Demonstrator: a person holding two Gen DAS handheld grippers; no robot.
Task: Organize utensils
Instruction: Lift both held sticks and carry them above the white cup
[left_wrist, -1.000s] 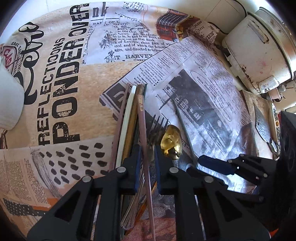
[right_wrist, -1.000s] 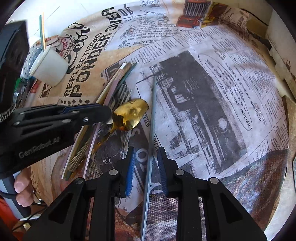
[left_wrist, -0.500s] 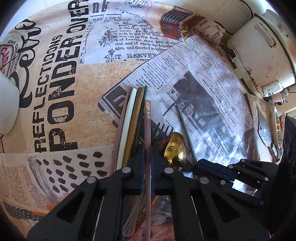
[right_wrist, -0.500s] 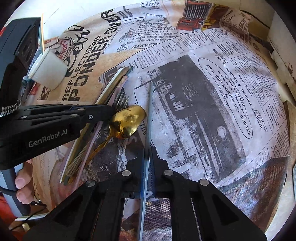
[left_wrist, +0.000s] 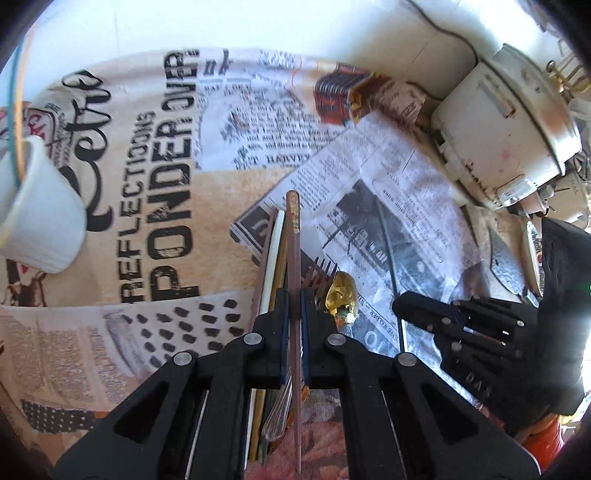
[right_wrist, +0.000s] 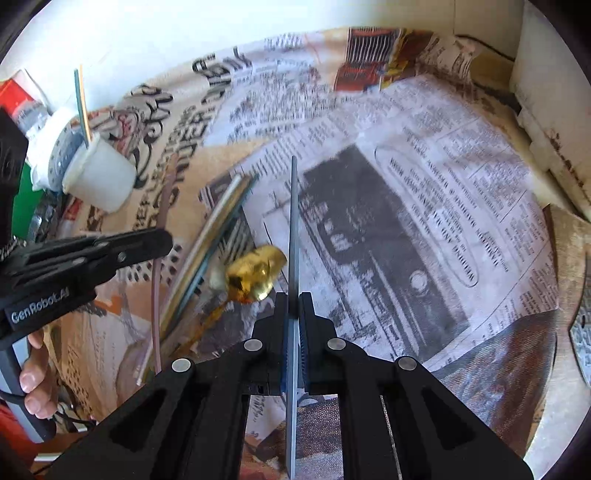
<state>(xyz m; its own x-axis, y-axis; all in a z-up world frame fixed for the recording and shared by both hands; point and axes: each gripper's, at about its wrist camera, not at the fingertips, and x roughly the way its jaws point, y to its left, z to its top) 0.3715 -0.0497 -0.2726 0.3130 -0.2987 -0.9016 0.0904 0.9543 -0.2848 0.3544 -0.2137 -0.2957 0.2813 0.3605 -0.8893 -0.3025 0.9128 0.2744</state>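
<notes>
Pinching a brown chopstick (left_wrist: 294, 258) between its closed pads, the left gripper (left_wrist: 294, 306) points steeply down at the table, the stick running straight up the middle of its view and out past both ends of the jaws. The right gripper (right_wrist: 294, 306) is shut the same way on a grey chopstick (right_wrist: 293, 221), which also passes between its pads and sticks out in front and behind. A hand (right_wrist: 35, 373) shows at the lower left of the right view, wrapped round the handle of the left tool.

Just beyond the left jaws lies the rest of the pile: several more sticks (left_wrist: 275, 251) side by side, pale, brown and dark, a fork (left_wrist: 319, 273) with its tines pointing away, and a gold spoon (left_wrist: 341, 295) just right of the fork. In the right view the spoon's bowl (right_wrist: 255, 273) sits just left of the grey stick. All of it rests on a newsprint cloth (left_wrist: 159, 206) with large black lettering.

Farther off to the left stands a white cup (left_wrist: 40, 221) already holding two thin sticks, one green and one orange (right_wrist: 82, 103). A white perforated holder (right_wrist: 55, 151) sits just behind the cup. At the far right is a worn white appliance (left_wrist: 509, 122) with a cord trailing behind it.
</notes>
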